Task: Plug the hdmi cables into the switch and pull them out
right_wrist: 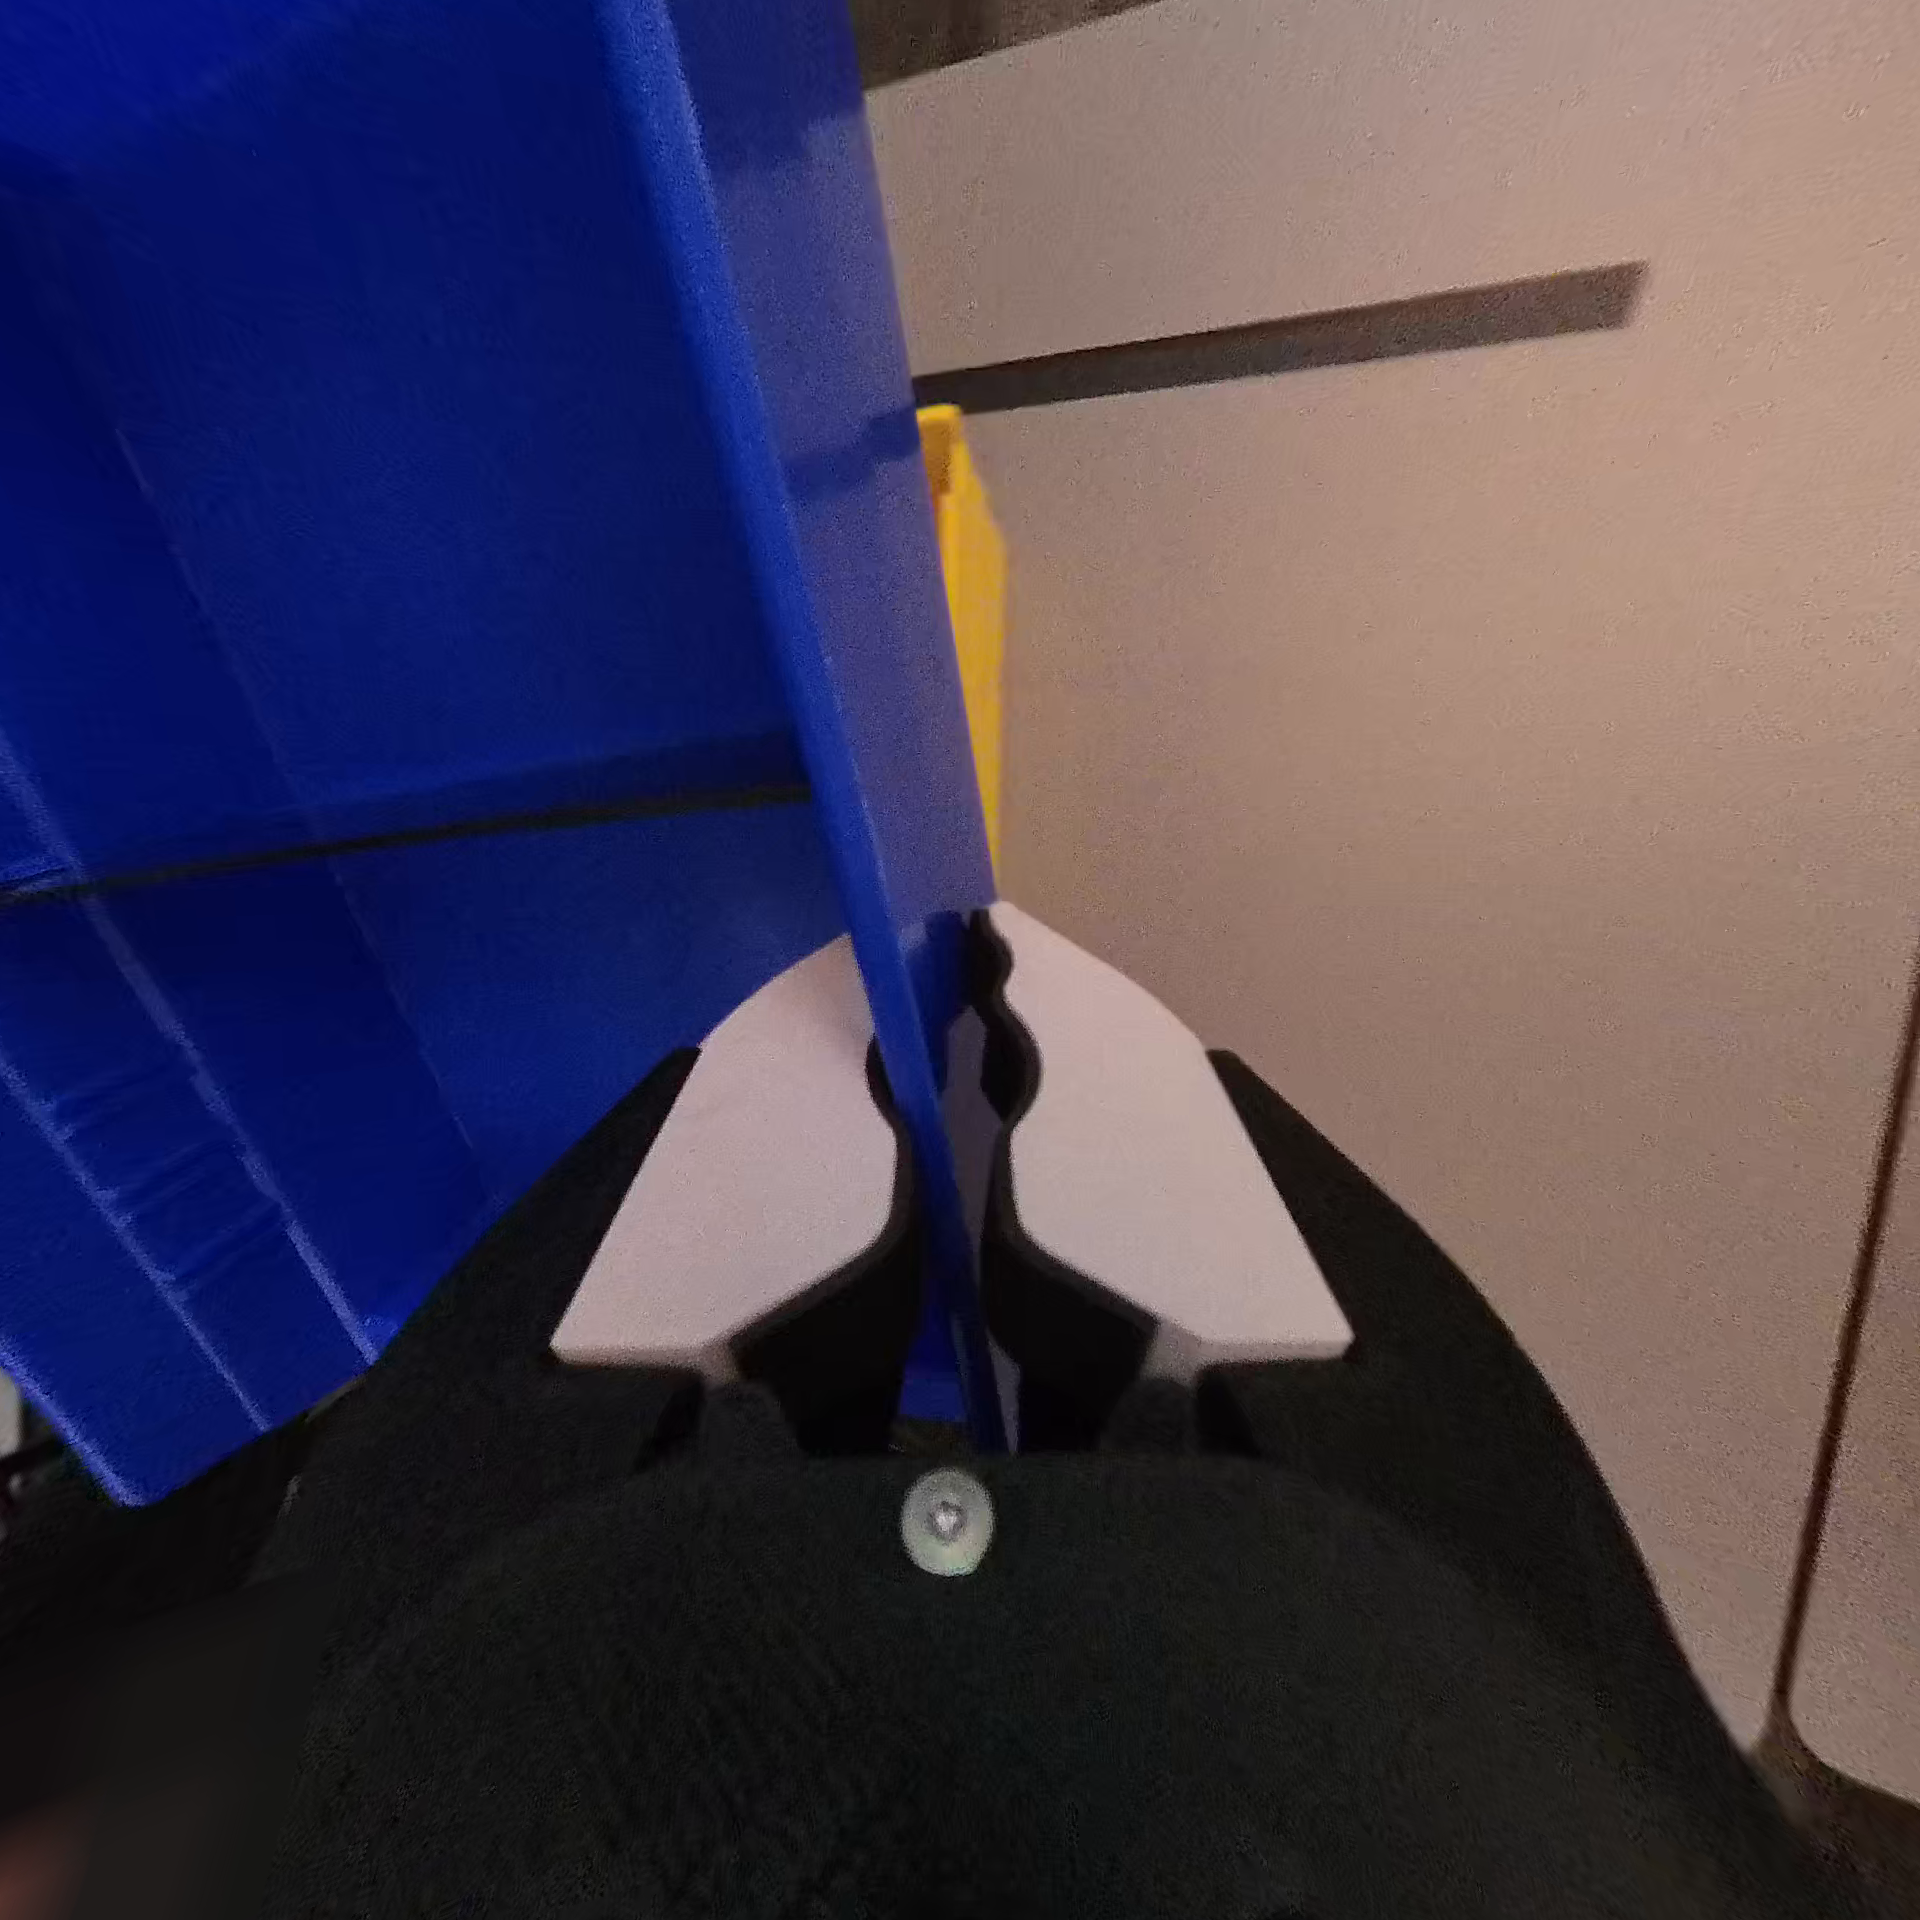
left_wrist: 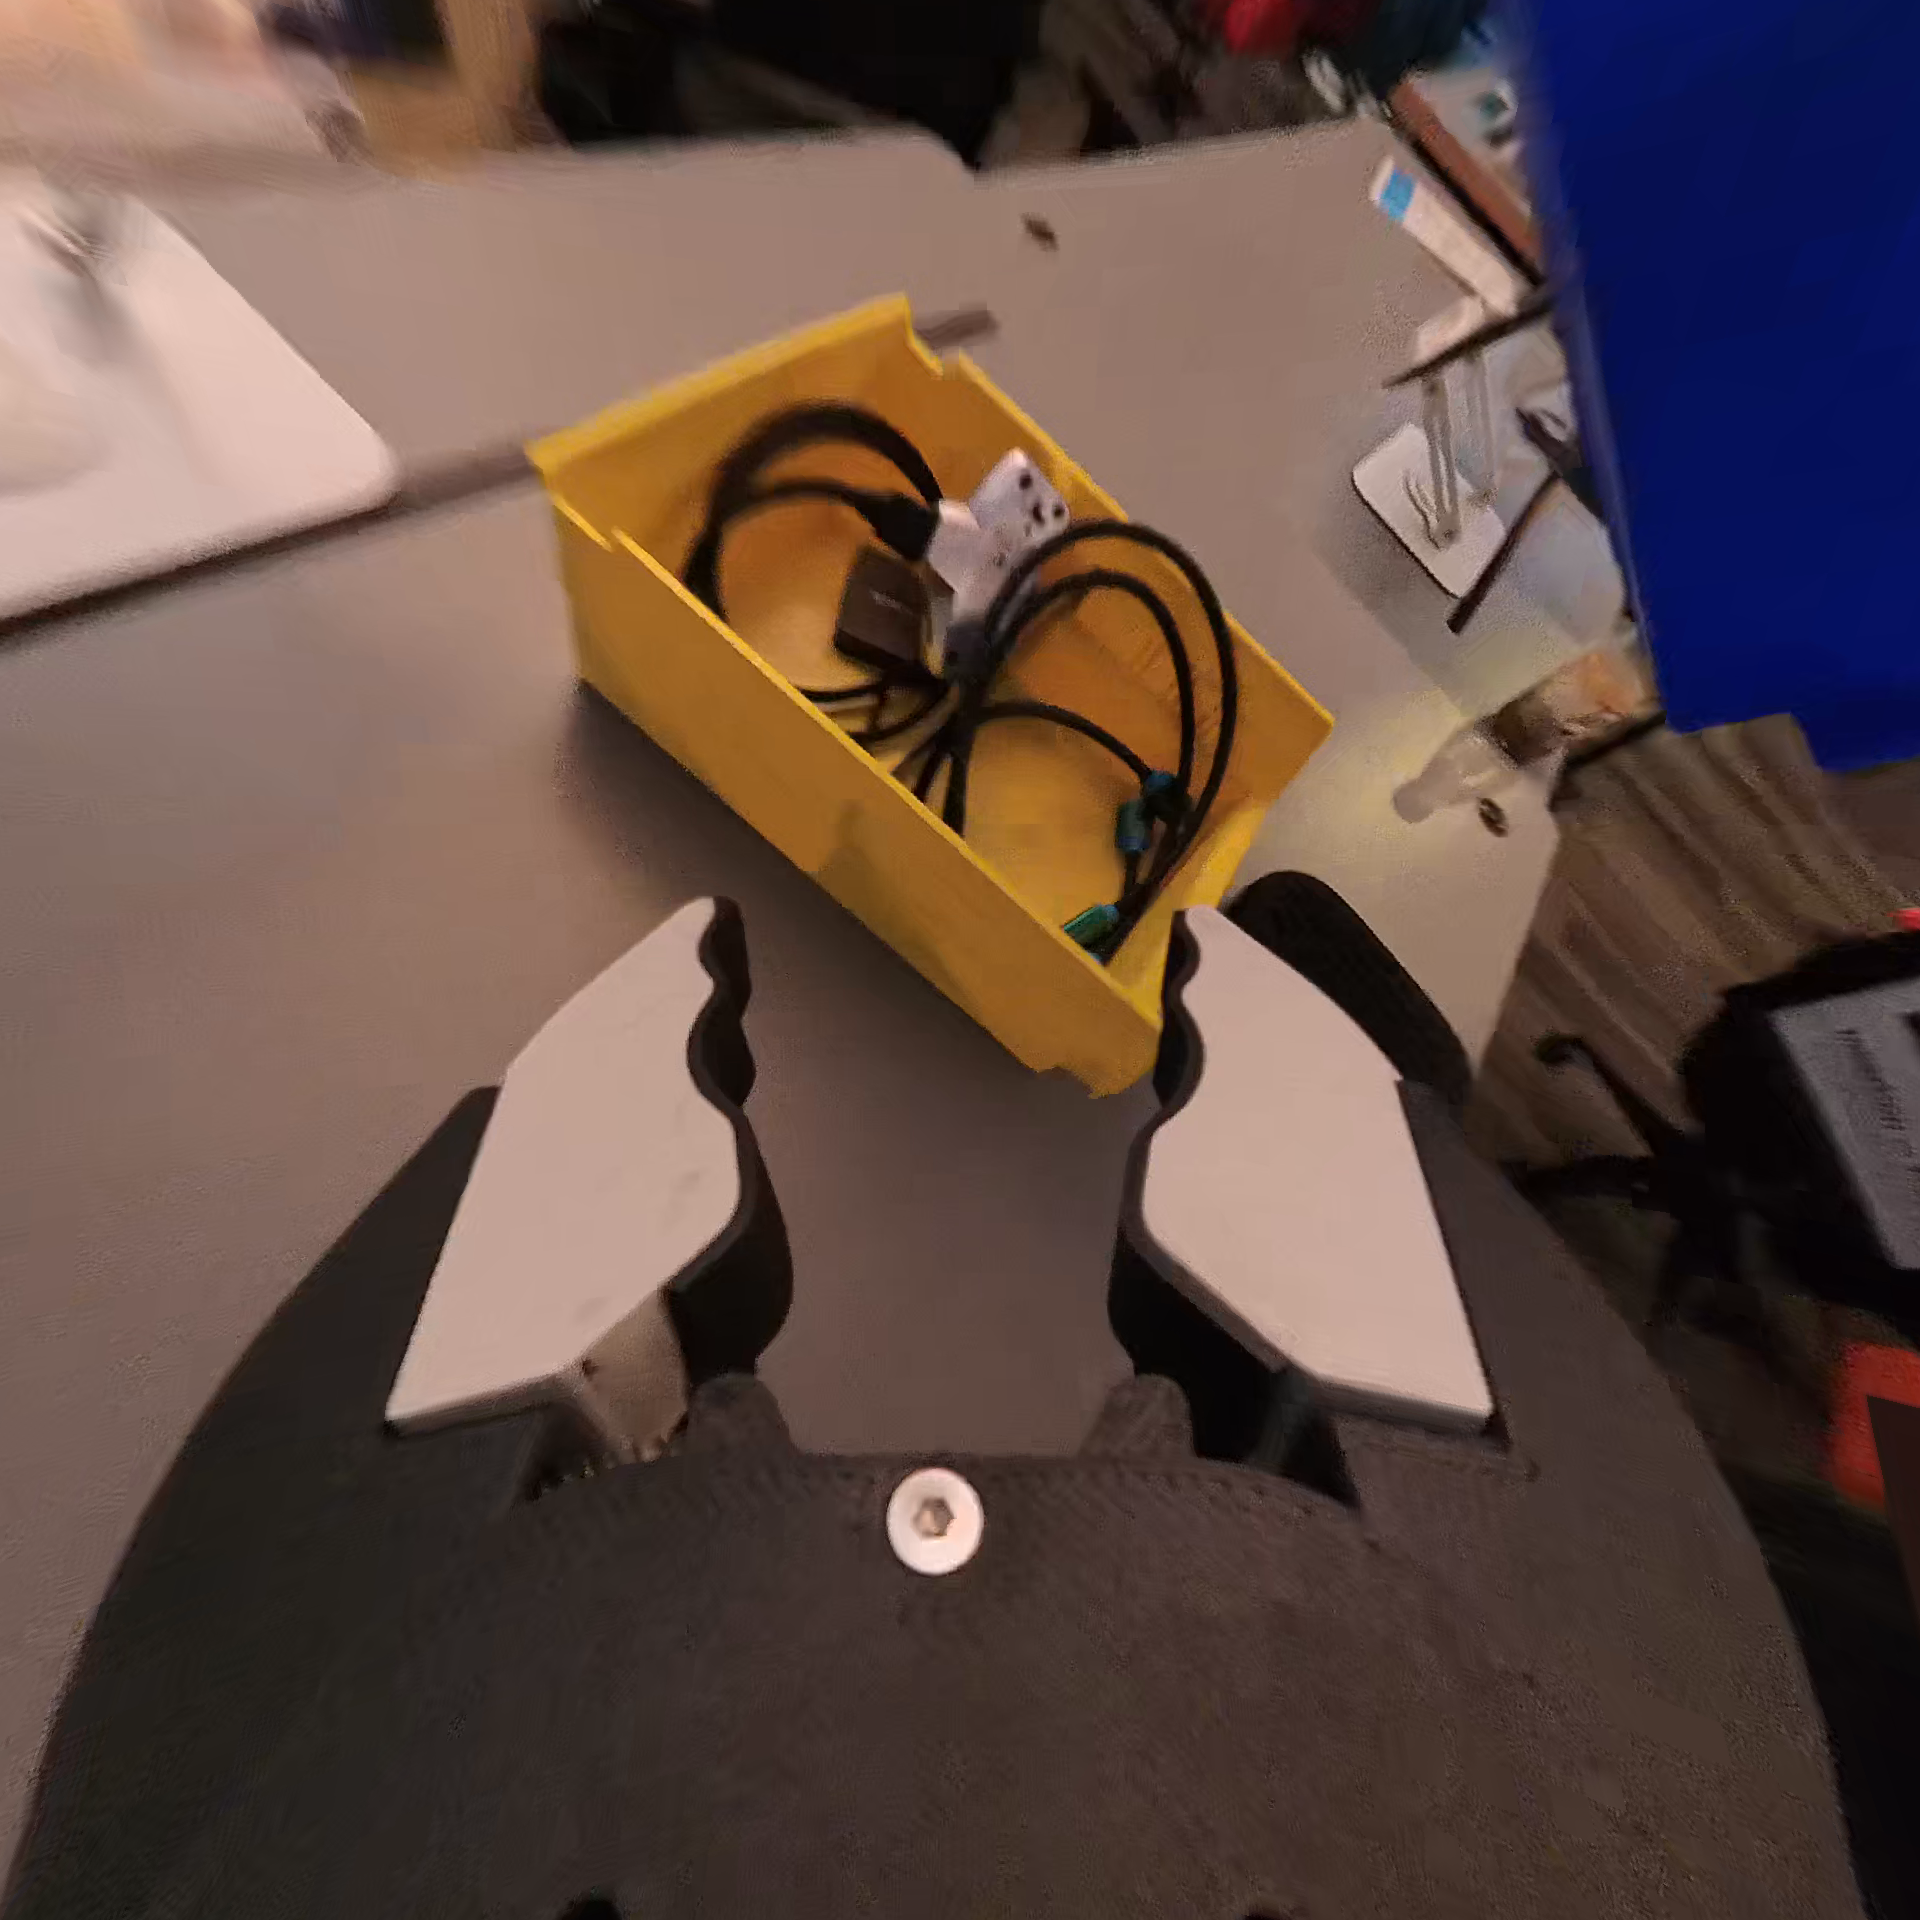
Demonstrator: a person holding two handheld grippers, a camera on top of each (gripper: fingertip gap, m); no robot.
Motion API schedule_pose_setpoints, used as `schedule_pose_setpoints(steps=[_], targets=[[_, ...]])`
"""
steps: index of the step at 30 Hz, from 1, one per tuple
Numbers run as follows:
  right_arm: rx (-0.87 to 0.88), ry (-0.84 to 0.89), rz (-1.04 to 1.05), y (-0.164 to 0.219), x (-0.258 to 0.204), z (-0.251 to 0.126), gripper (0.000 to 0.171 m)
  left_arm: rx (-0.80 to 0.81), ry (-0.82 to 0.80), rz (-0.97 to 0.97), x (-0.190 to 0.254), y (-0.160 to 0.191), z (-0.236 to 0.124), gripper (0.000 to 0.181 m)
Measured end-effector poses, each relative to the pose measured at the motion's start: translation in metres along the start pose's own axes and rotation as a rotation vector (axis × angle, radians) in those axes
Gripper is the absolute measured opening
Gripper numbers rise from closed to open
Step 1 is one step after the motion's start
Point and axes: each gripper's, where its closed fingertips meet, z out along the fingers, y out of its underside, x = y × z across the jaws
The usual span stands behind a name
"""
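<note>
The hdmi cables (left_wrist: 1091, 665) are seen coiled inside a yellow bin (left_wrist: 727, 675), tangled in black loops around a small silver switch (left_wrist: 997, 530) that lies near the bin's far end; a dark connector block rests just beside the switch. The yellow bin sits on a grey surface (left_wrist: 260, 831).

The left gripper (left_wrist: 961, 935) is held just short of the yellow bin's near corner, its jaws spread wide and empty. The right gripper (right_wrist: 961, 935) is clamped on the thin wall of a blue bin (right_wrist: 416, 520), which is carried tilted beside the yellow bin; only a sliver of yellow is visible past the blue wall in the right wrist view.

No cable appears to be handled yet, so the task is judged to be at its very start. Several risks are foreseen. The blue bin is pinched by one thin edge only, so it could swing or slip from the jaws if it is moved quickly. It could also be knocked against the yellow bin. The loops are intertwined, so the switch could be dragged out when one cable is lifted. The left view is blurred, so finer detail of the plugs cannot be told.
</note>
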Motion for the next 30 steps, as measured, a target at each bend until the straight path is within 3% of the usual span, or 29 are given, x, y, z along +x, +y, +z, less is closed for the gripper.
schedule_pose_setpoints(steps=[5, 10, 13, 15, 20, 24, 30], targets=[[0.068, 0.161, 0.2, 0.051, 0.133, -0.01, 0.007, -0.203, 0.019, -0.108, -0.016, 0.039, 0.091, 0.079], [0.12, 0.285, 0.329, 0.1, 0.218, 0.003, 0.007, -0.349, -0.003, -0.084, -0.012, 0.067, 0.127, 0.083], [0.081, 0.287, 0.371, 0.126, 0.24, 0.02, 0.006, -0.386, 0.034, -0.079, -0.006, 0.07, 0.133, 0.07], [0.063, 0.264, 0.387, 0.136, 0.244, 0.032, 0.007, -0.406, 0.085, -0.059, 0.001, 0.069, 0.128, 0.043], [0.004, 0.193, 0.376, 0.143, 0.231, 0.063, 0.008, -0.428, -0.034, -0.025, -0.04, 0.063, 0.094, 0.021], [-0.065, 0.166, 0.324, 0.138, 0.203, 0.097, 0.008, -0.442, -0.074, -0.129, -0.087, 0.066, 0.048, 0.014], [-0.197, 0.135, 0.242, 0.124, 0.149, 0.145, 0.007, -0.355, -0.357, -0.214, -0.18, 0.071, -0.039, 0.007]])
